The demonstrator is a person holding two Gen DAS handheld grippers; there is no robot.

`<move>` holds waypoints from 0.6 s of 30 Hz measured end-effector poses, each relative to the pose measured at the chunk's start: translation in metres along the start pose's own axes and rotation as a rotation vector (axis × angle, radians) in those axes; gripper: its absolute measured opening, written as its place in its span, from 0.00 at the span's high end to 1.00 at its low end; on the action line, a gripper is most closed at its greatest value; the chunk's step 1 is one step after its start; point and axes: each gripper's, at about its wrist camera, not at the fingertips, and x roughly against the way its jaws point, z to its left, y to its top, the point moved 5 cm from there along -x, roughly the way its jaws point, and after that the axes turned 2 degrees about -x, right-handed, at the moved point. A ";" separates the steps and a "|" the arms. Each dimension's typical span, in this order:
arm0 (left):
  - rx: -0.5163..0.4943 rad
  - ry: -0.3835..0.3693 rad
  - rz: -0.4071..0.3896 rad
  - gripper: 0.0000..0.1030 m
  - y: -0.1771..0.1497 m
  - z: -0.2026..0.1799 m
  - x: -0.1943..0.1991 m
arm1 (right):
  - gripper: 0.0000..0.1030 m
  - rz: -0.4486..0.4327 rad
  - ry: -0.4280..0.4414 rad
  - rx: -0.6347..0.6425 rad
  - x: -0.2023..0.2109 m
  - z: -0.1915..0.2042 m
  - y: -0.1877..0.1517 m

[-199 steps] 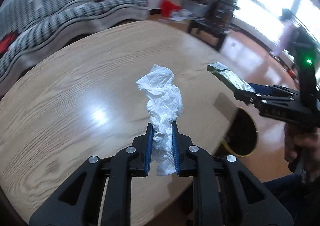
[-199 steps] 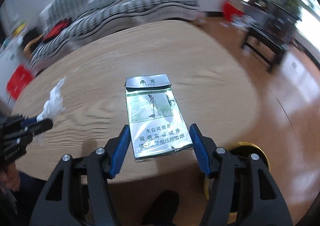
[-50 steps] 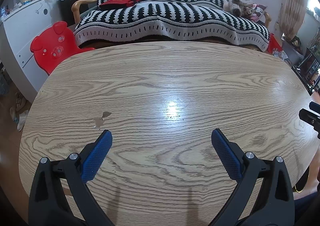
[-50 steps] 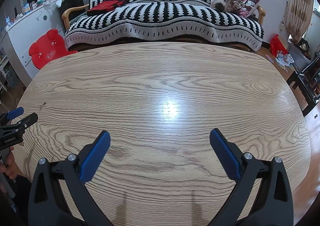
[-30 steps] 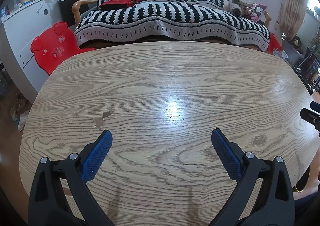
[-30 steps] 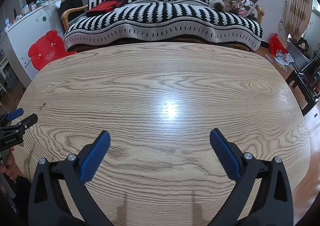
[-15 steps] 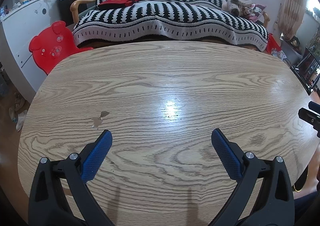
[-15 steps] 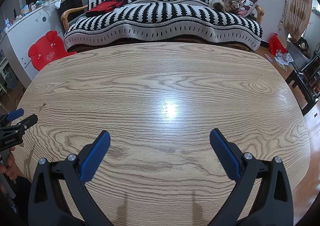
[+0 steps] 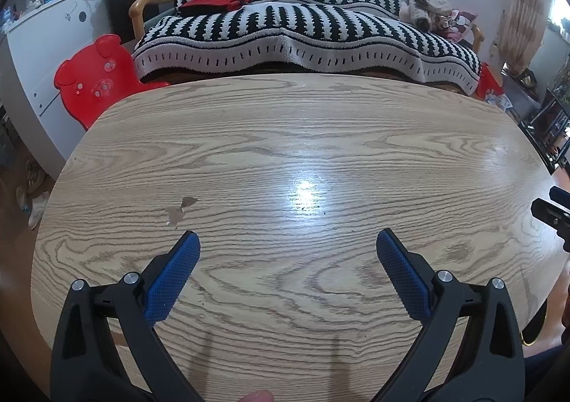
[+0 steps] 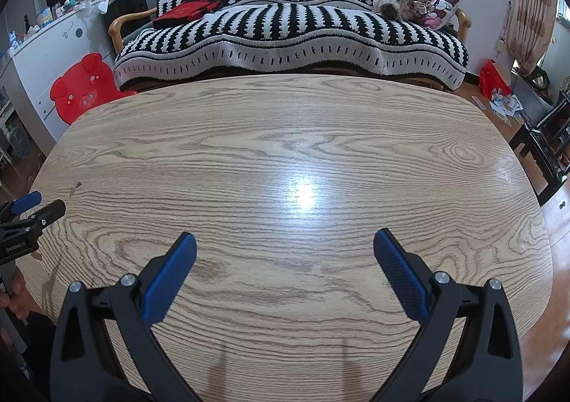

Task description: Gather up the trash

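Oak-grain veneer fills both wrist views as the left tongs and the right tongs hang over the near half of the desk, each pair spread wide with its blue pads far apart and nothing between them. No trash shows anywhere on the desk in either view; the only marks on the wood are a small chipped patch just ahead of the left tongs and a glare spot near the middle. A sliver of what may be a yellow-rimmed bin peeks out below the desk's right edge in the left view, though too little shows to be sure, and whether any trash lies in it cannot be told. The collecting step appears finished, or at a pause between items. Any next move would call for scanning beyond the desk, perhaps toward the scattered papers on the floor at far right, well away from both tongs. Behind the desk stand a black-and-white striped sofa and a red pig-shaped chair.
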 end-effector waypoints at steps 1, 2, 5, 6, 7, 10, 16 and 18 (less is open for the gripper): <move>0.004 -0.006 0.004 0.06 0.000 0.000 0.000 | 0.07 0.000 0.000 0.001 0.000 -0.001 0.000; 0.008 -0.011 0.007 0.06 -0.001 0.000 0.000 | 0.07 0.000 -0.001 0.000 0.000 -0.001 0.000; 0.012 -0.030 0.011 0.06 -0.001 0.000 -0.002 | 0.07 -0.002 -0.001 -0.003 -0.001 0.000 0.000; 0.013 -0.037 0.011 0.06 -0.002 0.000 -0.002 | 0.07 -0.002 -0.002 -0.004 0.000 -0.001 -0.001; 0.014 -0.042 0.012 0.06 -0.002 0.000 -0.002 | 0.07 -0.001 -0.002 -0.005 -0.001 -0.002 -0.001; 0.014 -0.051 0.012 0.06 -0.002 -0.001 -0.002 | 0.07 -0.001 -0.003 -0.004 -0.001 0.000 -0.001; -0.016 -0.003 0.004 0.06 -0.002 -0.002 -0.004 | 0.07 0.004 -0.008 -0.005 -0.003 0.000 -0.001; -0.021 -0.003 0.003 0.06 -0.001 -0.002 -0.004 | 0.07 0.006 -0.010 -0.007 -0.004 -0.002 0.000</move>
